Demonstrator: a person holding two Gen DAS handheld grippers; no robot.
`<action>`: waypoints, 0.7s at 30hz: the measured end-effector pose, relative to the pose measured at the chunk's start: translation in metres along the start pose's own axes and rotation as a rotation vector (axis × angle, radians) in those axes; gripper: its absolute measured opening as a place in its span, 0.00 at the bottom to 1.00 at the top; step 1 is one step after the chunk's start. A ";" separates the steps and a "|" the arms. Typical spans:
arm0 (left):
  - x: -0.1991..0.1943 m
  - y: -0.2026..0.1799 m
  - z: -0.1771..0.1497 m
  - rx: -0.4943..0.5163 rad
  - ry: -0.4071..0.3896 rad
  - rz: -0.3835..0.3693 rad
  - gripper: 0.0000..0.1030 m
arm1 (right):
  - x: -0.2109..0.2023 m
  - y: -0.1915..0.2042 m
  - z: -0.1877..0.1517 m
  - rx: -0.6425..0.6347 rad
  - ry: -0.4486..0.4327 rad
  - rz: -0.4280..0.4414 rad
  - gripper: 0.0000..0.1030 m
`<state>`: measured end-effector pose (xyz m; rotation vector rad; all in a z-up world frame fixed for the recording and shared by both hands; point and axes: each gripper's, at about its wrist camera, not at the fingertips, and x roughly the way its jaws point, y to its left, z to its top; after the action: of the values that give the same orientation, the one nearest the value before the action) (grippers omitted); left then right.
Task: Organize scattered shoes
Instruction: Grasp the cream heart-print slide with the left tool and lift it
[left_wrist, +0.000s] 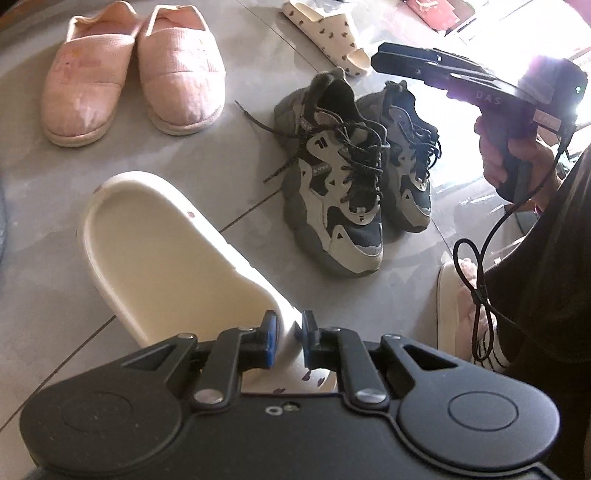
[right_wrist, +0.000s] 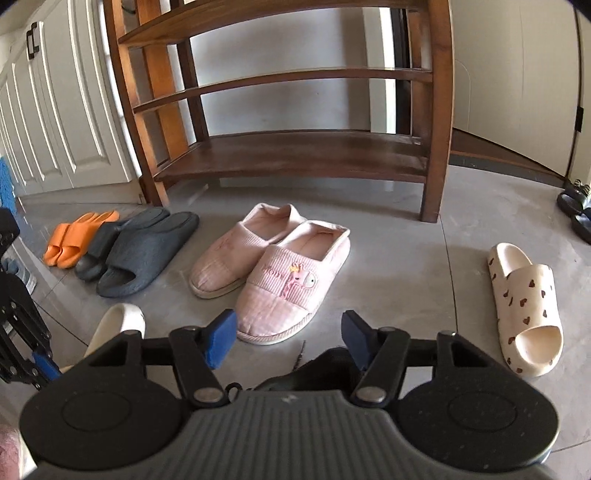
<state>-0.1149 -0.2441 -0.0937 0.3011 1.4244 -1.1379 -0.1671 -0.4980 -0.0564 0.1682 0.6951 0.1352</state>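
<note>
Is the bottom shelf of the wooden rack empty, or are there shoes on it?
Empty: the bottom shelf shows only bare wood; the pink slippers lie on the floor before it.

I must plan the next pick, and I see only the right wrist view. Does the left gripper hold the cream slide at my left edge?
Observer: Yes. The left gripper is shut on the side edge of the cream slide.
Operator: What is the dark thing under my right gripper?
Observer: A pair of grey sneakers, standing side by side, with loose laces.
Operator: Does the held slide match the heart slide?
Observer: It seems so: small heart prints show on its strap, below the jaws.
</note>
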 end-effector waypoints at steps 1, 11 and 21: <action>0.003 -0.001 0.004 0.012 0.013 -0.008 0.10 | -0.001 0.000 -0.001 0.000 0.000 0.000 0.64; 0.036 0.009 0.030 0.095 0.193 -0.082 0.12 | -0.003 -0.001 -0.003 -0.002 0.016 -0.009 0.65; 0.066 0.011 0.024 0.183 0.464 -0.192 0.23 | 0.006 -0.005 -0.007 0.025 0.053 -0.003 0.65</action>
<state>-0.1080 -0.2861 -0.1510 0.5977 1.7839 -1.4215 -0.1667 -0.5007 -0.0669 0.1883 0.7502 0.1287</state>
